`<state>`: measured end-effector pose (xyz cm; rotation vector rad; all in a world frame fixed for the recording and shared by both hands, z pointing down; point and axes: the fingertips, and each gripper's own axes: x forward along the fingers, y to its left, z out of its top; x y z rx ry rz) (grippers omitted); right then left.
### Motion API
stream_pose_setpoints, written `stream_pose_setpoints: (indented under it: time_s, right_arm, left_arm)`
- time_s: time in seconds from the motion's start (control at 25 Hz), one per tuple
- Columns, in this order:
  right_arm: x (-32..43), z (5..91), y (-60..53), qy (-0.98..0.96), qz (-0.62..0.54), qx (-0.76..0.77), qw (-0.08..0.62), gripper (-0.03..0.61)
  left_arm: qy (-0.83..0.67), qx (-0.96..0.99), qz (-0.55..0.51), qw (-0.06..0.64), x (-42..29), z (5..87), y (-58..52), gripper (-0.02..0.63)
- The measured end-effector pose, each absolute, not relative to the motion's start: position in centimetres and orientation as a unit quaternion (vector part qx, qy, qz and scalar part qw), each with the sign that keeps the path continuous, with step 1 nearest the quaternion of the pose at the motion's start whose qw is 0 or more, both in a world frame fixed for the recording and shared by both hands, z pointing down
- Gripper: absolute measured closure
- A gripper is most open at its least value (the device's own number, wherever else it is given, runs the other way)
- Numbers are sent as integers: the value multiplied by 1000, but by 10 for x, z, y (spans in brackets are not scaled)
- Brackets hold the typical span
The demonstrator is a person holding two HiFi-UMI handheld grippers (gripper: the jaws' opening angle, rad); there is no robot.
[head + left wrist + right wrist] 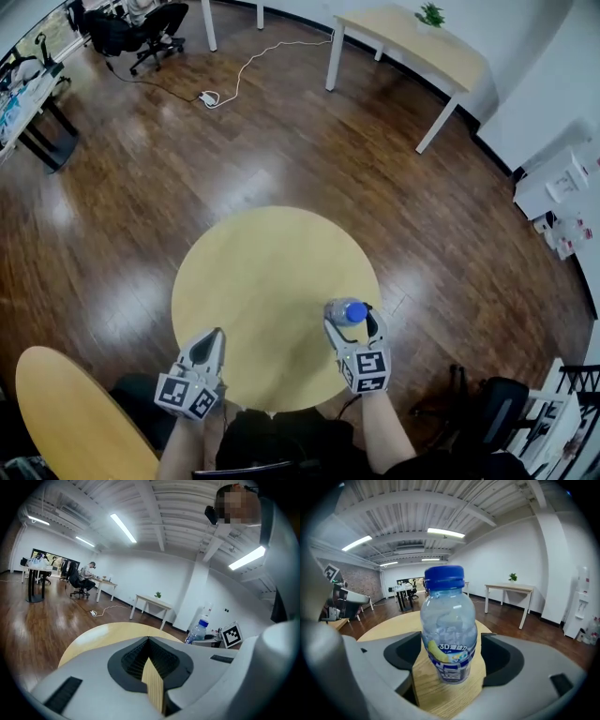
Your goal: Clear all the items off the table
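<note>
A clear plastic bottle (346, 311) with a blue cap stands upright on the round yellow table (262, 272), near its front right edge. My right gripper (354, 325) is open around it, one jaw on each side. In the right gripper view the bottle (449, 630) fills the middle and a small gap shows between it and each pad. My left gripper (214, 336) is shut and empty, low over the table's front left edge. The left gripper view shows its jaws meeting at a point and the bottle (198, 631) off to the right.
A second round yellow top (66, 403) lies at the lower left. A long pale desk (412, 42) with a small plant stands at the back right. A cable and power strip (208, 97) lie on the wooden floor. White boxes (553, 183) sit at the right.
</note>
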<state>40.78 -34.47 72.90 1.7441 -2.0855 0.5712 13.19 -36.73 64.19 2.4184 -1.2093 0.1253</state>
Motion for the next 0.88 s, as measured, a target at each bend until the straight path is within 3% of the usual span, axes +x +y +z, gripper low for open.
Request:
stream_pose_setpoints:
  time_s: [0.44, 0.88]
  right_arm:
    - [407, 738, -367, -747, 189, 610, 183, 197]
    - [368, 675, -385, -784, 124, 586, 164, 199]
  left_arm:
    - [-439, 866, 42, 234, 142, 646, -375, 623]
    - [-529, 829, -16, 179, 51, 601, -341, 623]
